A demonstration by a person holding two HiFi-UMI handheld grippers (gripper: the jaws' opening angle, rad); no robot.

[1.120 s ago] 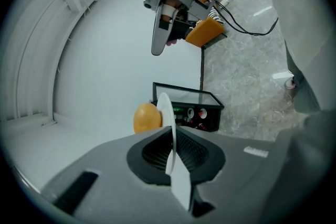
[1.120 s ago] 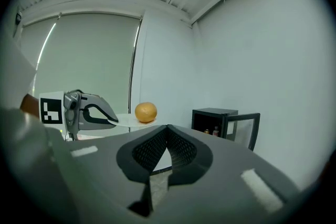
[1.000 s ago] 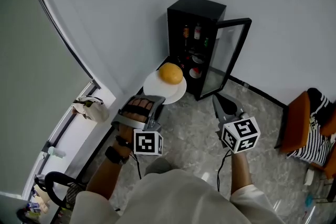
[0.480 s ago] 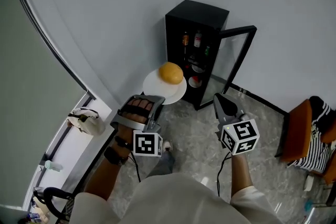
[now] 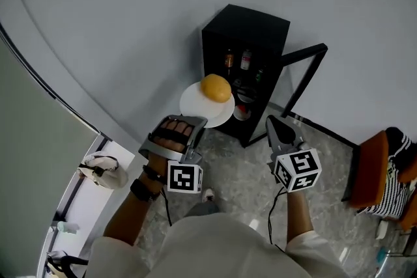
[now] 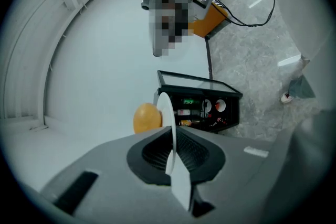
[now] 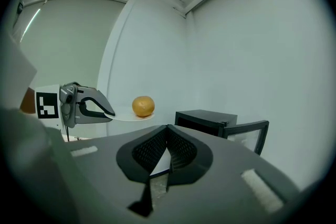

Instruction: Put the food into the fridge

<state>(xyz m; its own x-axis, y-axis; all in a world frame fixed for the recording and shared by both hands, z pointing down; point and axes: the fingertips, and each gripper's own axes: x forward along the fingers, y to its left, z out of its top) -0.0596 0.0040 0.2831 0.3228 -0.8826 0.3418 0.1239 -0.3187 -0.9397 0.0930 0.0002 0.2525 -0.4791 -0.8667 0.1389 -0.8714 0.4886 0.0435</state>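
Note:
A white plate carrying an orange is held level in front of a black mini fridge. My left gripper is shut on the plate's near rim. In the left gripper view the plate runs edge-on between the jaws, the orange on its left. The fridge's glass door stands open to the right. My right gripper hovers beside the door, shut on nothing. In the right gripper view its jaws meet, with the orange and fridge beyond.
Bottles and small dishes fill the fridge shelves. An orange chair with striped cloth stands at the right. A window sill with a bag runs along the left. The floor is grey stone tile.
Both grippers and the plate with the orange have moved closer to the fridge. The plate stays level in the left gripper, and the right gripper stays shut.

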